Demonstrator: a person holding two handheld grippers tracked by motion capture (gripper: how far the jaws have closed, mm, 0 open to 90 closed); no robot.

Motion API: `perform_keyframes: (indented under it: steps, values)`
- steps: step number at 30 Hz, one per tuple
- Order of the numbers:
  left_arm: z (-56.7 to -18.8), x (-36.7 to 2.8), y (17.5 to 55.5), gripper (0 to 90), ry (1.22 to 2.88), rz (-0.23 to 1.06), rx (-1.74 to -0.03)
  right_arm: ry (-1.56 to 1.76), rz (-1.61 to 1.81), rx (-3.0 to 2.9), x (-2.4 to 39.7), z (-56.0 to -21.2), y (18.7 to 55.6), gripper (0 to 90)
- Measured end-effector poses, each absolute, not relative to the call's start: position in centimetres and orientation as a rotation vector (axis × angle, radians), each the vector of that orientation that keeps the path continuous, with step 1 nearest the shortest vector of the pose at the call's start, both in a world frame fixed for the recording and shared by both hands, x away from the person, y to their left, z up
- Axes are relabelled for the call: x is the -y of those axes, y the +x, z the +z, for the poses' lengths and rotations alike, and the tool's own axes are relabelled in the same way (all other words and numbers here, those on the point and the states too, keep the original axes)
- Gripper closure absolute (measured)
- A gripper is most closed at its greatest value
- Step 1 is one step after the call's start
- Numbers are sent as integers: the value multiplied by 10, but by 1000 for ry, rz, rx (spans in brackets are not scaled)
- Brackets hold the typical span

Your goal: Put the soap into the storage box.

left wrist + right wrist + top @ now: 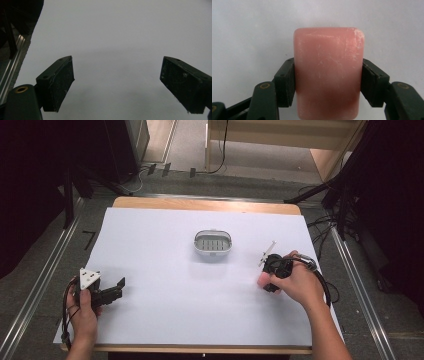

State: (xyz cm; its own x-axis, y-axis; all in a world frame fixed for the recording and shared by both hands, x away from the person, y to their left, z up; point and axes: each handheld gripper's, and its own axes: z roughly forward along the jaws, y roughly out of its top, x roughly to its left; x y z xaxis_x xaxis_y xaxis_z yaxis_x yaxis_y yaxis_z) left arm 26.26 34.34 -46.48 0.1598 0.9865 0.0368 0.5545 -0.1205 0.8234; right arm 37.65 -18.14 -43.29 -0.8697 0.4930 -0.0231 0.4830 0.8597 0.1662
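Observation:
A pink bar of soap (328, 72) sits between the two black jaws of my right gripper (328, 82), which is shut on its sides. In the high view my right gripper (267, 279) is at the right of the white table, pointing down, with a bit of the pink soap (263, 279) showing at its left. A grey oval soap dish (214, 244) with a slotted floor stands empty at the table's middle, up and to the left of that gripper. My left gripper (120, 284) rests at the near left, open, with nothing between its jaws (117, 85).
The white table sheet (165, 285) covers most of the wooden table top. Metal rails (45, 280) run along both sides of the table. Cables lie on the floor beyond the far edge and at the right.

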Motion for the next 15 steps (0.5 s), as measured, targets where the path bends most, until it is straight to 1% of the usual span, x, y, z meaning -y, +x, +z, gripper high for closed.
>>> perform_keyframes:
  steps: [15]
  values:
    - [-465, -344, 263, 127, 1763, 814, -1474, 674, 265, -3002, 154, -421, 397, 387]
